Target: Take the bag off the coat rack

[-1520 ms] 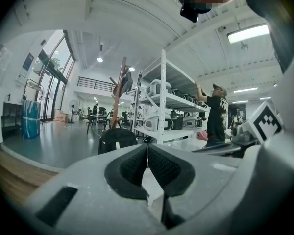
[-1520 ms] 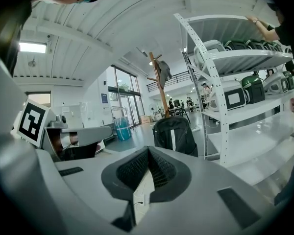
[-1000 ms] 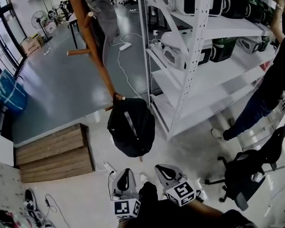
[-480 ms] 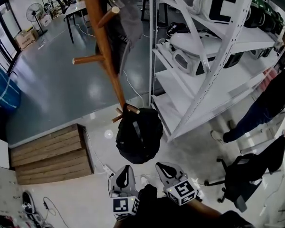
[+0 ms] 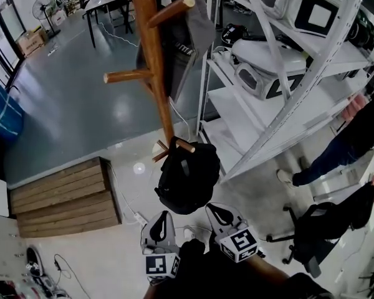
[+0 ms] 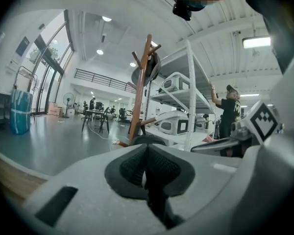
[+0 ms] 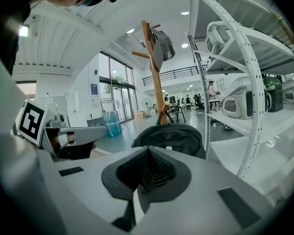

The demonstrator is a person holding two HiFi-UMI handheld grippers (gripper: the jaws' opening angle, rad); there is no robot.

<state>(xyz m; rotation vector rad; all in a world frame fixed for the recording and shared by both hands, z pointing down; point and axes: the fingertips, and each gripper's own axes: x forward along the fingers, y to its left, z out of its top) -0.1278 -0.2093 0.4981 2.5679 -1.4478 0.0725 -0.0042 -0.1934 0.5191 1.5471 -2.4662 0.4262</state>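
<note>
A black backpack [image 5: 187, 176] hangs from a low peg [image 5: 186, 146] of the wooden coat rack [image 5: 151, 55]. A grey garment [image 5: 186, 36] hangs higher on the rack. My left gripper [image 5: 163, 220] and right gripper [image 5: 215, 212] are side by side just short of the bag, both shut and holding nothing. In the right gripper view the backpack [image 7: 174, 137] sits close ahead of the right gripper [image 7: 146, 153]. In the left gripper view only the top of the backpack [image 6: 146, 140] shows over the left gripper [image 6: 147, 151], at the foot of the rack [image 6: 138, 97].
White metal shelving [image 5: 280, 98] holding grey machines stands right of the rack. A person [image 5: 352, 129] reaches to it at far right. An office chair [image 5: 324, 223] is at lower right, a wooden step [image 5: 65, 198] at left, cables [image 5: 137, 217] on the floor.
Both grippers and my view have closed in on the rack; the backpack now appears nearer to the gripper tips and the pole looms larger. Both grippers stayed shut.
</note>
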